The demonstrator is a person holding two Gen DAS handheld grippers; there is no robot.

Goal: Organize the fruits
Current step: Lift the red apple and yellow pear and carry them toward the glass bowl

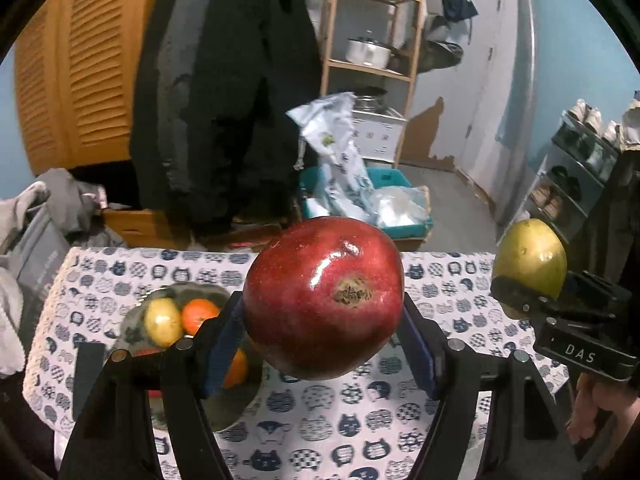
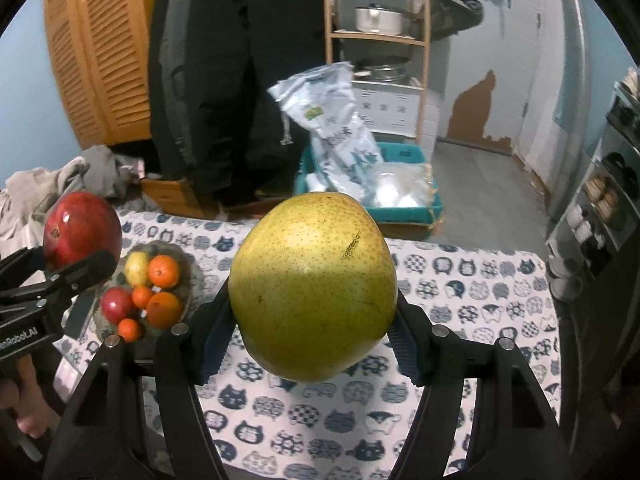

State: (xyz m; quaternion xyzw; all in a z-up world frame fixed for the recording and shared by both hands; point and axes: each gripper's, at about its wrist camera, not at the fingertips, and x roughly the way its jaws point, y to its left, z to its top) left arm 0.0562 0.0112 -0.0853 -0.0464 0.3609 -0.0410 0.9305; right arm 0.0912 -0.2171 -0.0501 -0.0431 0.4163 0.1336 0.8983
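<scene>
- Behind the table stood louvered wooden doors (image 1: 72, 60), a hanging black coat (image 1: 224, 92), a wooden shelf rack (image 1: 376, 40) holding a steel pot (image 1: 368, 51), and a teal crate (image 2: 400, 184) stuffed with plastic bags.
- Covering the table was a white cloth printed with navy cat faces (image 2: 460, 300).
- The left gripper (image 1: 320, 336) was clamped on a red apple (image 1: 324, 304), its blue-padded fingers (image 1: 224, 344) pressed against both sides and the fruit lifted clear above the cloth.
- That apple was deep red and glossy, with bright highlights and its dry brown calyx end turned toward the camera.
- The right gripper (image 2: 316, 340) was closed around a pear (image 2: 314, 288), likewise held up over the cloth, to the right of the apple and apart from it.
- The pear was large, round and yellow-green, finely speckled, with a short brown scar near its top.
- On the left part of the table sat a shallow bowl (image 2: 188, 268) holding a small yellow-green fruit (image 2: 137, 267), several oranges (image 2: 163, 270) of differing sizes, and another red apple (image 2: 116, 305).
- Just beside the bowl's left rim a dark flat object (image 2: 79, 314) lay on the cloth; what it was could not be told.
</scene>
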